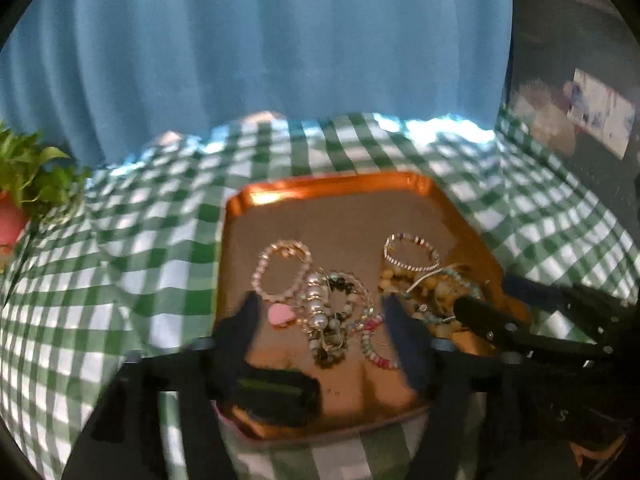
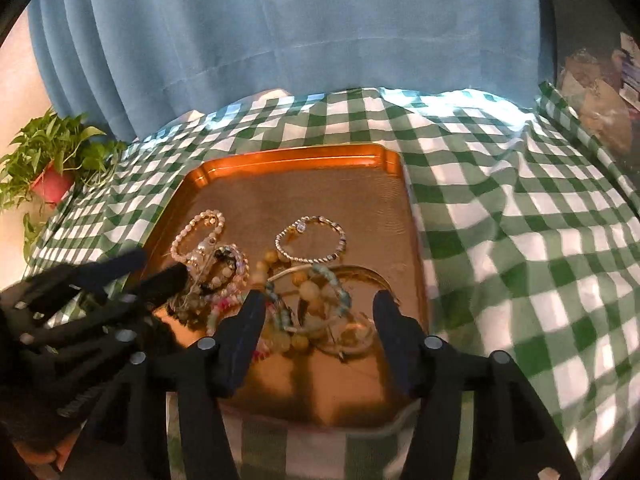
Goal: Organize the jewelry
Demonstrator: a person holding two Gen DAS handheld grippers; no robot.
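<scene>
Green-and-white checked cloth (image 2: pixel 500 220) is spread over the surface, with a blue curtain (image 2: pixel 300 20) hung behind it and a potted plant (image 2: pixel 52 160) at the far left edge. On the cloth a copper tray (image 2: pixel 304 160) is set, and all the jewelry is gathered in its near half. A pale pink beaded bracelet (image 1: pixel 280 272) and a silver beaded bracelet (image 2: pixel 310 240) are laid out separately, while a pearl-and-dark-bead tangle (image 1: pixel 332 320) and a heap of yellow and turquoise bead strands (image 2: pixel 308 300) are piled together.

Both grippers are held low over the tray. The left gripper (image 1: pixel 320 312) is spread wide, with the tangle framed between its fingers but not pressed. The right gripper (image 2: pixel 318 304) is parted about the yellow-bead heap, and nothing is clamped.

Snagging is judged the main risk: strands appear interlocked, so several pieces could be dragged up where one is meant. Thin strands could be slipped from the pads, and the grippers, kept near each other, could be knocked together.
</scene>
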